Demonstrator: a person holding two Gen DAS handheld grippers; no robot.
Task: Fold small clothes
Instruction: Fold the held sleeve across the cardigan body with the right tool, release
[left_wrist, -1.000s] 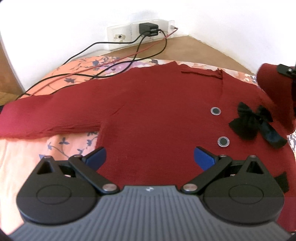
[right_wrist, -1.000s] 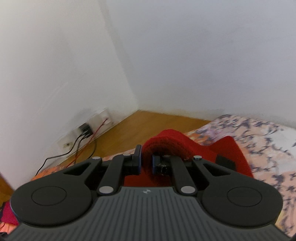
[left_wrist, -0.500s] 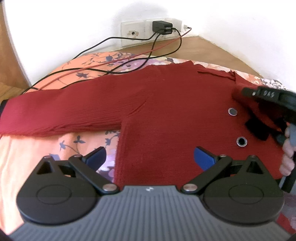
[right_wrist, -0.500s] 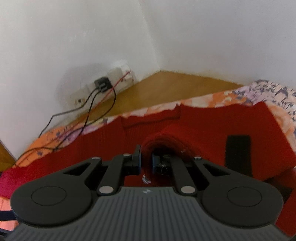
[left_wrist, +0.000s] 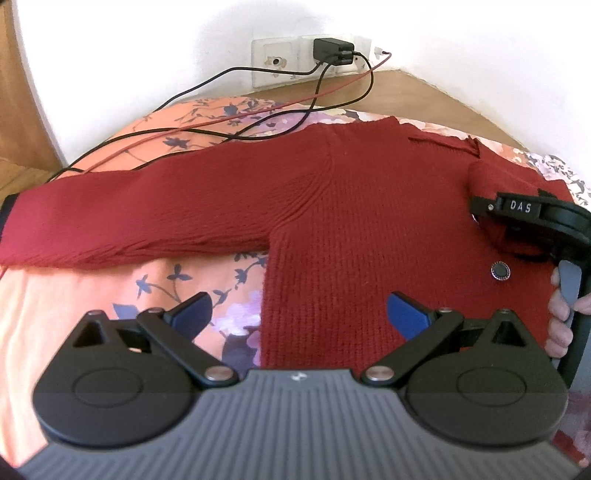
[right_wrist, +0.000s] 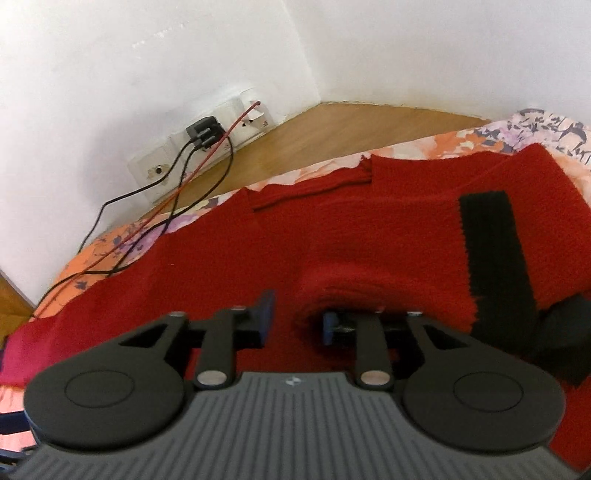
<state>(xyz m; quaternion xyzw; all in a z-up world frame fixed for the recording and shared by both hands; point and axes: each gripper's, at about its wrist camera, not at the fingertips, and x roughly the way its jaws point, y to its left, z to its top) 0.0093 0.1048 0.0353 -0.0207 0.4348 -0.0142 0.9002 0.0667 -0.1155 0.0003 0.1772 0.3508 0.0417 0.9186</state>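
Our right gripper had parted, apparently releasing the folded sleeve onto the dark red knitted cardigan mid-frame; a snagged pad could drag it back. Our left gripper hovered wide open.

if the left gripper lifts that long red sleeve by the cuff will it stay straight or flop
Probably flop: the sleeve is soft knit lying limp on the bedspread, with loose ripples along its lower edge. It likely drags the sweater body too, being attached at the shoulder. The knit looks thick, so the open left gripper should grip it without slipping.
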